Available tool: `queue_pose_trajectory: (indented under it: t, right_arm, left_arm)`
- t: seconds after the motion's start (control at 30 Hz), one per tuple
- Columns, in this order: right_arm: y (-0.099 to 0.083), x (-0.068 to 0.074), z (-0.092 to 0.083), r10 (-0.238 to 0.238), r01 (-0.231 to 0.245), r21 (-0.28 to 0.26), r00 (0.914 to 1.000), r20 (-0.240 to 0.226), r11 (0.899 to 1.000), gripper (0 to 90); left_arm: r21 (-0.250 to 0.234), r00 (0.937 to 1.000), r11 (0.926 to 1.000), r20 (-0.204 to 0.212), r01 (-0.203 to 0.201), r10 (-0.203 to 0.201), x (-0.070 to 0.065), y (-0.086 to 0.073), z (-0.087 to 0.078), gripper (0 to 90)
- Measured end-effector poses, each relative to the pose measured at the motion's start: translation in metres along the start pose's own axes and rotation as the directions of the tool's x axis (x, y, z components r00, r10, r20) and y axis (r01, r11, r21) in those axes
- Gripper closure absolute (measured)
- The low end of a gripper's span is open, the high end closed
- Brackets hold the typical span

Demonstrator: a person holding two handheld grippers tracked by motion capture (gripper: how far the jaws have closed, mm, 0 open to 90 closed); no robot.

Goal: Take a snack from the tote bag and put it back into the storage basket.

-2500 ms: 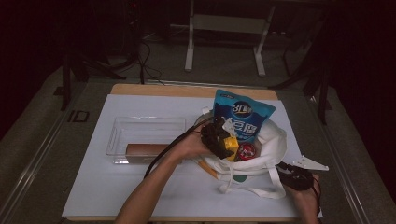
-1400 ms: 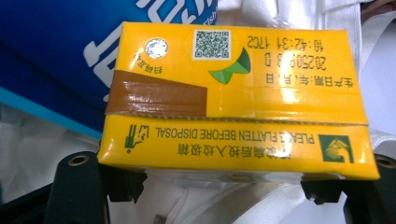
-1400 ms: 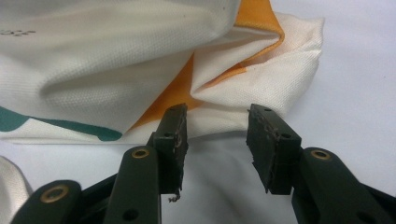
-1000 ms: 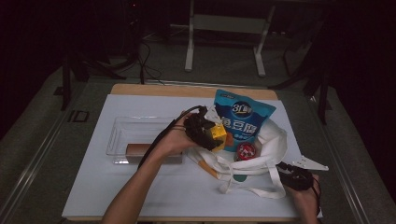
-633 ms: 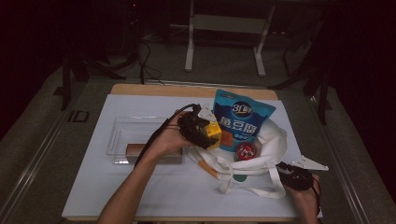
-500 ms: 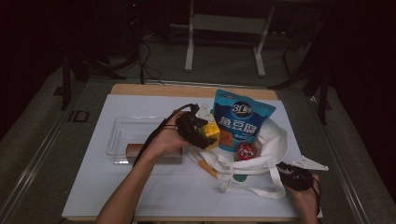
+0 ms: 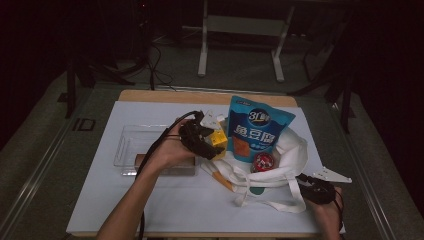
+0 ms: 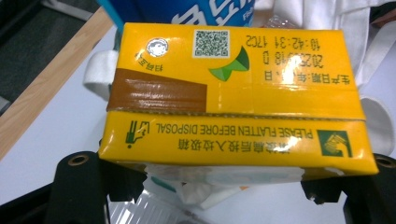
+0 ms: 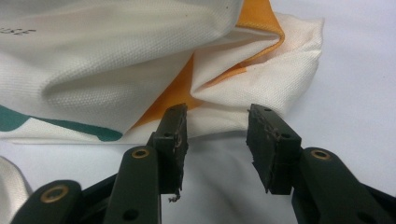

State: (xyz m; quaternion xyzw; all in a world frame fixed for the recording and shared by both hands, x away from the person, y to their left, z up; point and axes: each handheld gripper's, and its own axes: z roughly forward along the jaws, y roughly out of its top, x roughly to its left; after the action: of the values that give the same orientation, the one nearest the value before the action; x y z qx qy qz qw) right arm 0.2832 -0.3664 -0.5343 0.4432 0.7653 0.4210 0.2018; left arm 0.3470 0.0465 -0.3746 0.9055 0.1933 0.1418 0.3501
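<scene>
Since a couple seconds back we've pulled the yellow carton (image 8: 233, 98) out of the tote bag (image 7: 280, 175) and carried it left, so it's now just past the bag's rim, near the clear tray (image 7: 131, 145). Nearest us, our right gripper (image 9: 217, 140) sits parked with jaws apart and nothing between them, just short of the bag's corner. Farther out, our left gripper (image 7: 207, 147) is clamped across the carton's long axis, tray just to its left.
</scene>
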Motion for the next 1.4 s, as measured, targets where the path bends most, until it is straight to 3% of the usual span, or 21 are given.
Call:
queue_pose_trajectory:
  t: [0.33,0.97,1.13,1.4]
  right_arm:
    - [0.000,0.000,0.000,0.000,0.000,-0.001,1.0000,0.002,1.000,57.7]
    - [0.000,0.000,-0.001,0.006,-0.006,-0.008,1.0000,0.003,1.000,57.4]
    - [0.000,0.000,-0.001,0.006,-0.006,-0.008,1.0000,0.004,1.000,57.4]
    - [0.000,0.000,-0.001,0.009,-0.009,-0.005,0.9999,0.005,1.000,57.4]
  left_arm:
    - [-0.008,0.9988,0.9991,-0.025,0.043,-0.043,0.006,-0.011,-0.013,28.7]
    - [0.007,0.9958,0.9976,-0.060,0.069,-0.069,0.013,-0.026,-0.023,28.6]
    - [0.012,0.9901,0.9943,-0.094,0.106,-0.105,0.020,-0.039,-0.030,28.6]
    - [0.030,0.9815,0.9904,-0.141,0.135,-0.129,0.028,-0.052,-0.034,28.6]
